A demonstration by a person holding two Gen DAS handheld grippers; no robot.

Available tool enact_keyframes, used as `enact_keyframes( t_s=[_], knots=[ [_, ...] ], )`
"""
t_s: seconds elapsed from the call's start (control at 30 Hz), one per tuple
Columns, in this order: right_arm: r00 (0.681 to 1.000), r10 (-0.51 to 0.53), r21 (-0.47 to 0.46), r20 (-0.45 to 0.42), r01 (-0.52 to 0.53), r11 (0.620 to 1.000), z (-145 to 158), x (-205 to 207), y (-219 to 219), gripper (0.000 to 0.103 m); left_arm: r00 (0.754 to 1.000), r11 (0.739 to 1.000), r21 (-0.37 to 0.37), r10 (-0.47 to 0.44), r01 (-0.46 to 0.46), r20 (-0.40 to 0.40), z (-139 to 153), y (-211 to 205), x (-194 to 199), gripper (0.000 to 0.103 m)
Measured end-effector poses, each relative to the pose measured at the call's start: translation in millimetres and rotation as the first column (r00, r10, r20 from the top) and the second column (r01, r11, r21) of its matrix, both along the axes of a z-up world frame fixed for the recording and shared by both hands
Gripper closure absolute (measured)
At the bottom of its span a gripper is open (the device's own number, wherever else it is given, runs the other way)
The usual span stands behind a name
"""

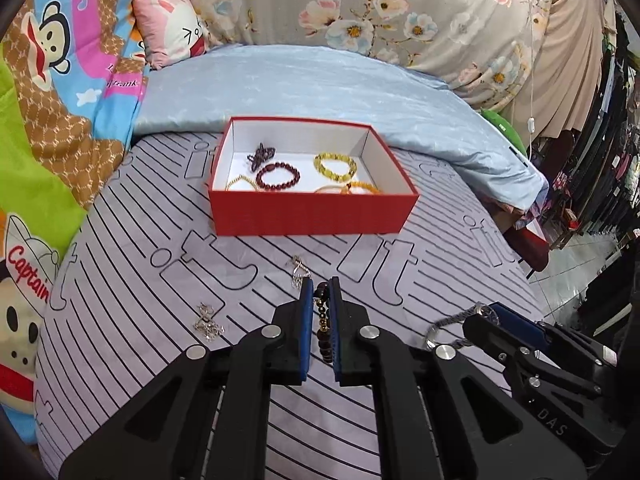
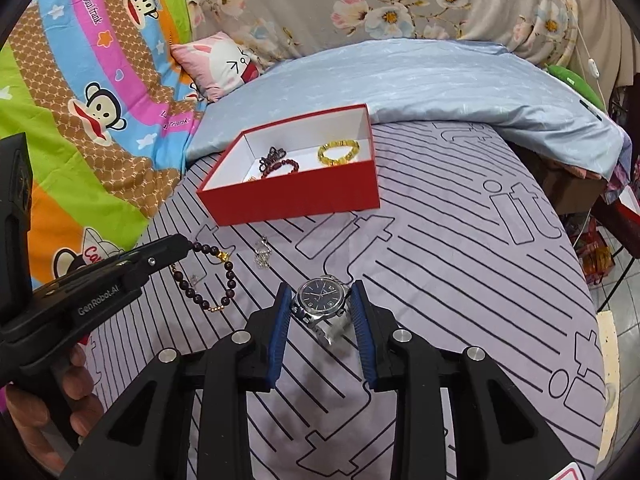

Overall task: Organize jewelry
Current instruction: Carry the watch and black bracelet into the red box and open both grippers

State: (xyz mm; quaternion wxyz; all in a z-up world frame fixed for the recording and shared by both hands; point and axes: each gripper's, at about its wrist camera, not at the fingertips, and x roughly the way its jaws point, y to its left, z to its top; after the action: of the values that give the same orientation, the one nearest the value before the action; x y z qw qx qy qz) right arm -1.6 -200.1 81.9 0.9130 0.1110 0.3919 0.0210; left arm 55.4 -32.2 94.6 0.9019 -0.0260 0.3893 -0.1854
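A red box [image 1: 312, 212] with a white inside stands on the striped bed cover; it holds a dark red bead bracelet [image 1: 278, 176], a yellow bead bracelet [image 1: 335, 166] and other pieces. My left gripper [image 1: 320, 286] is shut on a dark bead bracelet [image 1: 323, 320] with a gold bead; it hangs in the right wrist view [image 2: 208, 276]. My right gripper [image 2: 320, 292] stands around a steel watch [image 2: 322, 300] with a dark dial, pads at both sides of its case. The box also shows there [image 2: 296, 196].
Two small silver pieces lie on the cover, one [image 1: 298, 270] just ahead of my left gripper and one [image 1: 208, 320] to its left. A folded blue quilt [image 1: 320, 80] lies behind the box. Cartoon bedding [image 1: 48, 120] lines the left; the bed edge drops at right.
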Motion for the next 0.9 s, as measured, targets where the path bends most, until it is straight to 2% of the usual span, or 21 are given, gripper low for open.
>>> enact_keyframes(
  t_s=[0.27, 0.5, 0.7, 0.9],
  knots=[
    [0.998, 0.021, 0.005, 0.057, -0.022, 1.0, 25.2, 19.9, 2.0, 0.074, 0.998, 1.0, -0.006, 0.003, -0.003, 0.057, 29.6, 2.4, 18.4, 0.096],
    [0.992, 0.042, 0.01, 0.12, -0.044, 0.999, 54.2, 63.8, 0.3, 0.074, 0.994, 1.0, -0.014, 0.024, -0.022, 0.111, 55.6, 2.1, 62.9, 0.096],
    [0.987, 0.059, -0.009, 0.149, -0.058, 0.998, 69.2, 118.0, 5.1, 0.074, 0.992, 0.999, -0.018, 0.035, -0.033, 0.125, 60.9, -7.4, 112.6, 0.095],
    [0.989, 0.059, -0.006, 0.137, -0.059, 0.998, 63.9, 168.2, 6.0, 0.074, 0.994, 0.999, 0.002, 0.041, -0.042, 0.104, 47.7, -18.4, 154.6, 0.095]
  ],
)
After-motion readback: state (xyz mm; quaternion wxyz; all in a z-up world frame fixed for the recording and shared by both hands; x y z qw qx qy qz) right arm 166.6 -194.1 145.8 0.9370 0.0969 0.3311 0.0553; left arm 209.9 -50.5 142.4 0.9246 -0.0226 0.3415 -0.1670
